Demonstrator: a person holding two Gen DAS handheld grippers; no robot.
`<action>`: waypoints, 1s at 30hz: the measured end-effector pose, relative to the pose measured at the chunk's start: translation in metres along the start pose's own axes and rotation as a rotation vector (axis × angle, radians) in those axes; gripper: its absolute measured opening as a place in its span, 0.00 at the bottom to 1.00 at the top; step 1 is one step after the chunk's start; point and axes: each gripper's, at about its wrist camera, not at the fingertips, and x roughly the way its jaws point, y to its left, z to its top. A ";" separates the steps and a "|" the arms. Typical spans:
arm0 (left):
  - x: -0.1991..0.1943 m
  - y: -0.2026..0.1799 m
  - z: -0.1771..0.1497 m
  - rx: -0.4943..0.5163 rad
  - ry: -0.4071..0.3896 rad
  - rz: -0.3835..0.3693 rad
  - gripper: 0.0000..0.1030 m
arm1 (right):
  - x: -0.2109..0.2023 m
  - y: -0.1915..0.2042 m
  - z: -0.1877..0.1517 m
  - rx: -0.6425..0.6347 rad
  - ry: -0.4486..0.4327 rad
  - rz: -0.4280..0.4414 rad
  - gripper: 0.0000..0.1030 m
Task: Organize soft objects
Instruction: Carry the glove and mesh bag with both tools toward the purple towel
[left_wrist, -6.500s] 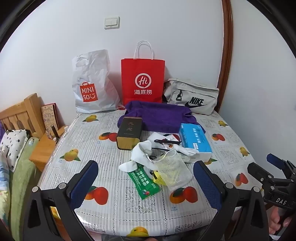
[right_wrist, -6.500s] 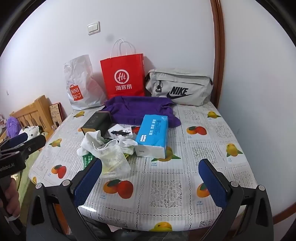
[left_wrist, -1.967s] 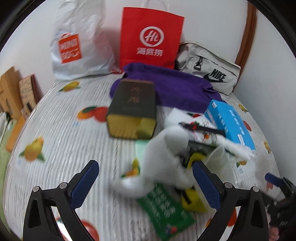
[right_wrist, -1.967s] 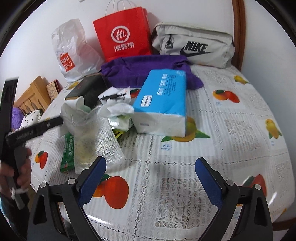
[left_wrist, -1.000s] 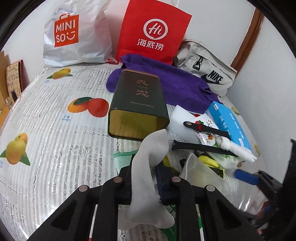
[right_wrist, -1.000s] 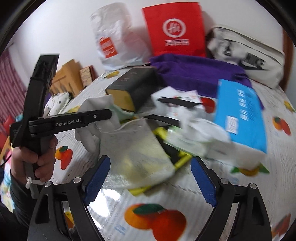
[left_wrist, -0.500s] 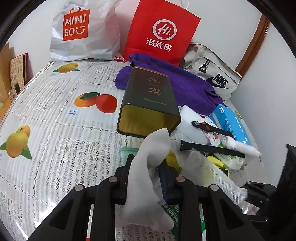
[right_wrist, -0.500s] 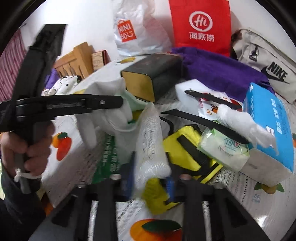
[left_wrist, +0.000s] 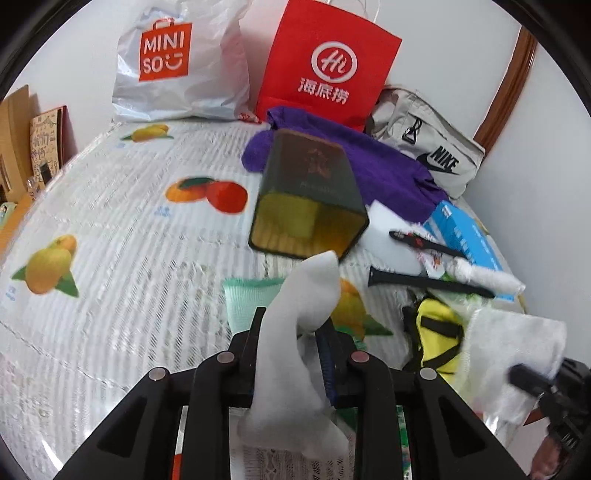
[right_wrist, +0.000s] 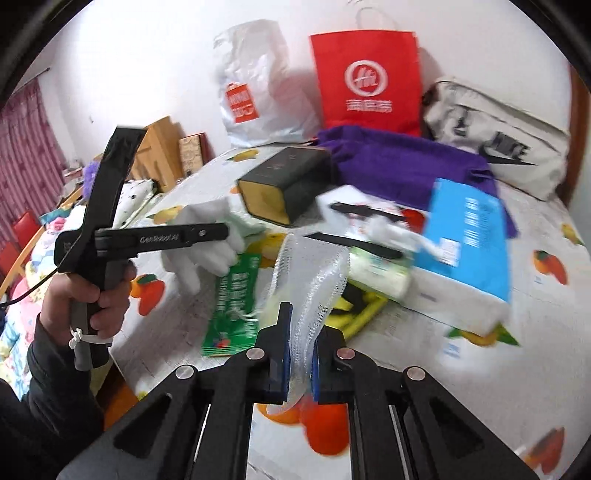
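Both grippers, wide open 6.5 s ago, are now clamped on soft items. Left gripper (left_wrist: 291, 343) pinches a white sock (left_wrist: 295, 332), fingers narrow, cloth standing up between them and drooping below; from the right wrist view the same sock (right_wrist: 207, 236) hangs off the left tool above the table's left part. Right gripper (right_wrist: 297, 354) is closed narrow on a clear mesh bag (right_wrist: 314, 284), lifted just above the tablecloth (left_wrist: 122, 229); contents of the bag can't be told, motion blur. Open room: left half of the table is bare fruit-print cloth, near edge on the right side also bare (right_wrist: 498, 398). Clutter sits centre-right: green packet (right_wrist: 232, 306) flat near the left front, yellow pouch (left_wrist: 437, 332) with black straps, tissue pack under a black strap, blue tissue box (right_wrist: 467, 251) just beside them. Dark tin box (left_wrist: 310, 206) lies on its side, open end facing the camera, yellow lining visible, nothing seen inside. Purple towel (left_wrist: 369, 166) behind it, touching the tin's far end. Back edge against the wall: Miniso plastic bag (left_wrist: 177, 62), red paper bag (left_wrist: 328, 66), grey Nike bag (left_wrist: 432, 147), all upright or slumped, contents hidden. Wooden furniture beyond the left edge.
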 end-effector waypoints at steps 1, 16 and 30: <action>0.004 0.001 -0.004 -0.010 0.008 0.001 0.23 | -0.002 -0.006 -0.003 0.011 0.005 -0.019 0.08; 0.009 -0.011 -0.017 0.033 -0.049 0.031 0.37 | 0.012 -0.078 -0.046 0.201 0.066 -0.158 0.10; 0.004 -0.004 -0.024 -0.010 -0.077 -0.022 0.38 | 0.028 -0.075 -0.039 0.172 0.033 -0.182 0.10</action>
